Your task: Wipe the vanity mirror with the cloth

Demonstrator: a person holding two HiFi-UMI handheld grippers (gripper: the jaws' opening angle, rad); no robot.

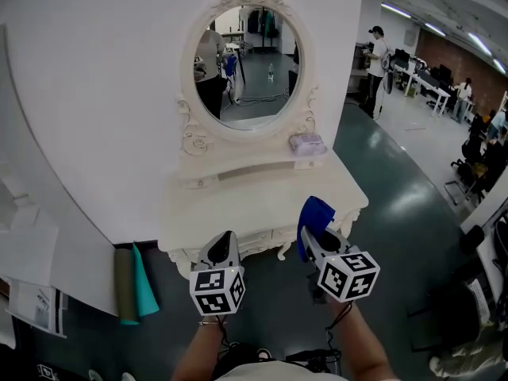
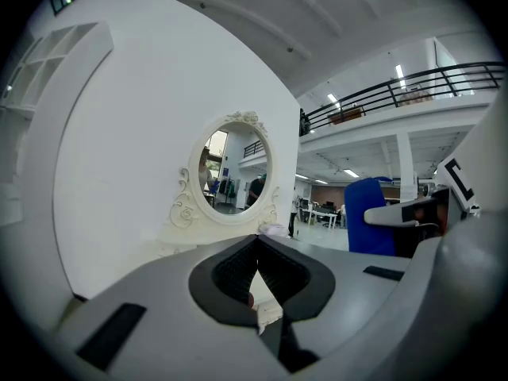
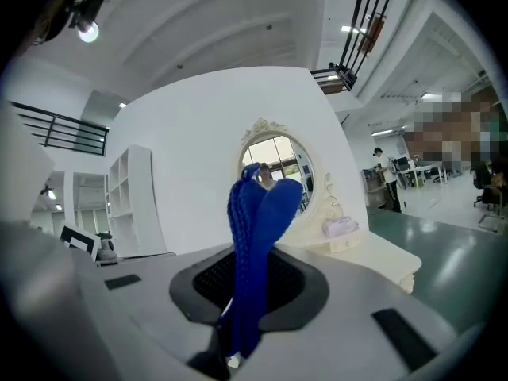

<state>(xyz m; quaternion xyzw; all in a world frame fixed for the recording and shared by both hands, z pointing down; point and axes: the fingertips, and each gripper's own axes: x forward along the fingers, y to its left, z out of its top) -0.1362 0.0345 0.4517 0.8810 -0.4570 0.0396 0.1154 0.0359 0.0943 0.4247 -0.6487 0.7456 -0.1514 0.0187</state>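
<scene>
Right gripper (image 1: 316, 243) holds blue cloth (image 1: 314, 213), well apart from vanity mirror (image 1: 246, 62).

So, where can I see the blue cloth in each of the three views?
Head view: blue cloth at lower centre-right, held in the right tool.
Left gripper view: blue cloth right of centre.
Right gripper view: blue cloth dead centre, between the jaws.
Shared landmark: the oval vanity mirror.

Head cam sits up high, looking forward and steeply down: mirror (image 1: 248, 62) at 12 o'clock, left gripper (image 1: 225, 244) and right gripper (image 1: 315, 240) close in around 6. Each gripper cam looks low along its own jaws, roughly level, toward the vanity (image 1: 254, 205). All three share the mirror; the cloth (image 3: 254, 236) blocks the right cam's centre.
</scene>
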